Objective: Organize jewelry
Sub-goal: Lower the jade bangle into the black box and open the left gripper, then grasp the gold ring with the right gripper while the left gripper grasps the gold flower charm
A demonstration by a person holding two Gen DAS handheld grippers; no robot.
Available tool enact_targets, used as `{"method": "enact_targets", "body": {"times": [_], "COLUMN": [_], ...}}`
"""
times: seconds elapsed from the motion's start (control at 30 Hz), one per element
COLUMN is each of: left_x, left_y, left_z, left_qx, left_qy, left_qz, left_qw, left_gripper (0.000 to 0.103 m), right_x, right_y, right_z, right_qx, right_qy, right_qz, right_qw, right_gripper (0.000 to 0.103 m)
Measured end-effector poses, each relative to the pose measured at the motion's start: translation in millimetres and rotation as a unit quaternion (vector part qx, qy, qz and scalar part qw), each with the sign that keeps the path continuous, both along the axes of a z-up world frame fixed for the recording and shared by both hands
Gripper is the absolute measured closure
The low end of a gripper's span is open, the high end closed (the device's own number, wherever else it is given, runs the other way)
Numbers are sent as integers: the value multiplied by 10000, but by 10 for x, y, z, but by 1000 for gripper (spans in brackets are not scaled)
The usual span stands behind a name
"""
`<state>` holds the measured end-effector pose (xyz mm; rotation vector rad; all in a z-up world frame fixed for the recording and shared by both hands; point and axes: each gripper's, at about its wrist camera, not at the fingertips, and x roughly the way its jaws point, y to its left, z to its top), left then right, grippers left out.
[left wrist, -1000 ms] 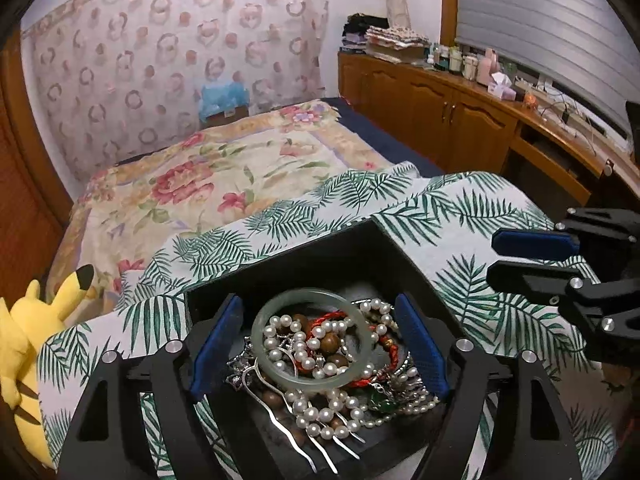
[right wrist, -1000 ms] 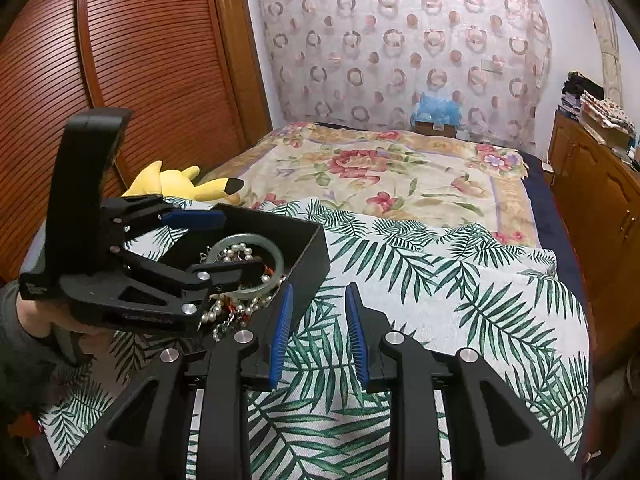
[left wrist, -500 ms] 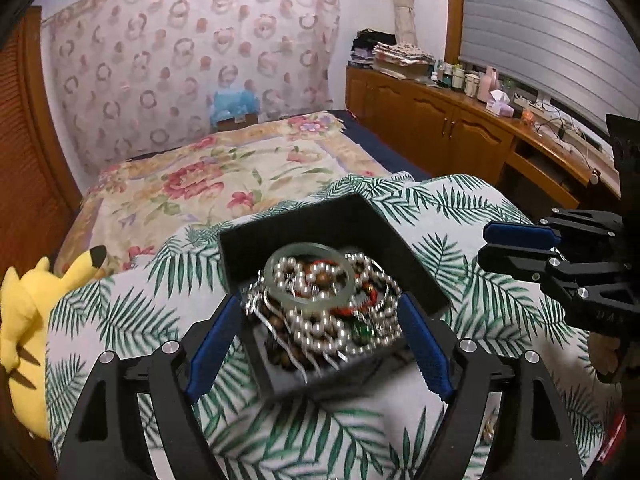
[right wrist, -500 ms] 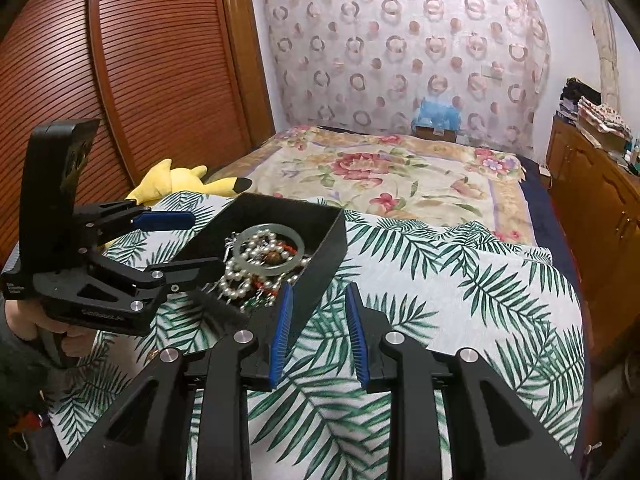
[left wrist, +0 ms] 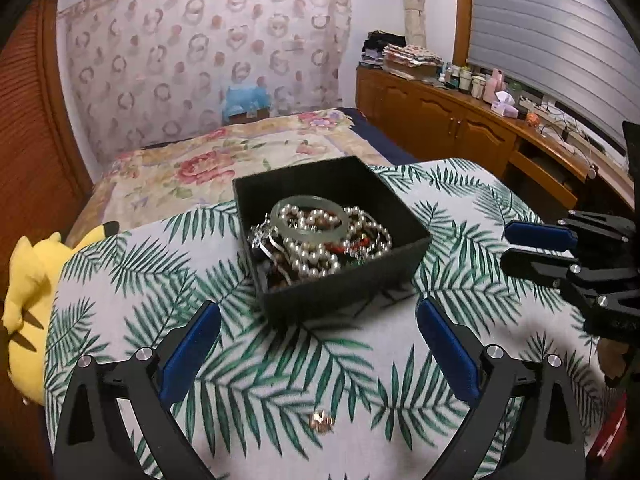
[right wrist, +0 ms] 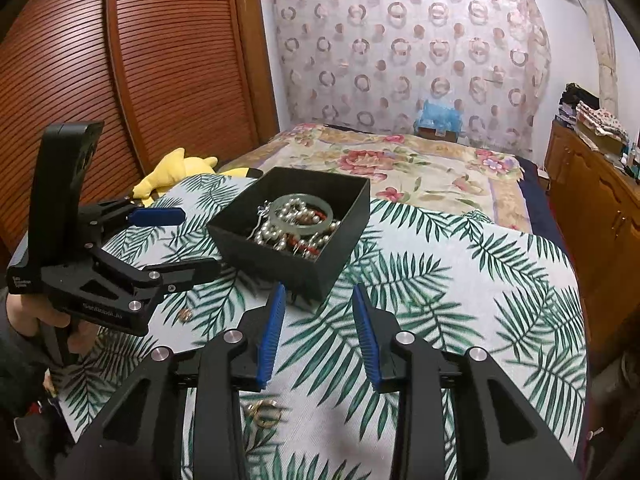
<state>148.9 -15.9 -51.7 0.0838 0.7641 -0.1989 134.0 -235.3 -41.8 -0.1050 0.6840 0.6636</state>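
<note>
Jewelry [left wrist: 316,236] lies heaped in a black open box [left wrist: 344,284] that sits on a palm-leaf printed cloth [left wrist: 256,380] spread over the near end of a bed. On top of the heap rests a pale green bangle [left wrist: 310,222], laid flat, with strands of pearl beads [left wrist: 312,260] running through and under it; red and brown beads and some silver pieces show beneath. The box stands near the far edge of the cloth, turned so that one corner faces the cameras.

Outside the box, a small coppery ring-like piece [left wrist: 322,420] lies on the cloth close in front of the left gripper [left wrist: 318,320], and in the right wrist view a gold hoop-shaped piece [right wrist: 264,412] lies just under the right gripper [right wrist: 320,312].

The left gripper has its blue-padded jaws spread very wide and still widening, with nothing between them; the box's near wall sits just beyond the fingertips, not touched. The right gripper's jaws stand moderately apart and are also widening, empty, aimed at the box's near corner from a little way off. A hand [right wrist: 24,312] grips the left tool's handle at the left edge of the right wrist view.

Farther out, a yellow plush toy [left wrist: 28,292] lies at the cloth's left side, a floral bedspread [left wrist: 208,164] covers the bed behind, and a wooden cabinet [left wrist: 460,128] runs along the right wall.
</note>
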Motion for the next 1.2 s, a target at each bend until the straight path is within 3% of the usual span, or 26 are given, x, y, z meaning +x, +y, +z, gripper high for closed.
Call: {"method": "enact_targets", "body": {"times": [0.33,0.6,0.7,0.8,1.07,1.13,1.2], "left_x": [-425,-631,-654,-650,-470,-426,-394], "left_y": [84,103,96,92,37,32,46], "left_z": [-84,-188,-255,-309,-423,-459,-479], "left_qx": [-60,-131,-151,-168,78,132,119], "left_qy": [15,164,282,368,574,631,655], "left_qz": [120,-52,-93,-114,-184,-181,-174], "left_qw": [9999,9998,9994,9991,9982,9978,9976], "left_gripper": [8,9,23,31,45,49,57], "right_x": [-405,-610,-590,-530,-467,-483,-486], "right_y": [-19,76,131,205,287,290,281], "right_z": [-117,-362,-441,-507,-609,-611,-608], "right_qx": [-74,-401,-522,-713,-949,-1000,-987], "right_qy": [62,334,425,469,470,404,401], "right_qz": [95,361,428,458,472,480,482], "right_qw": [9999,9980,9968,9953,9933,9930,9931], "right_gripper": [66,66,66,66,66,75,75]}}
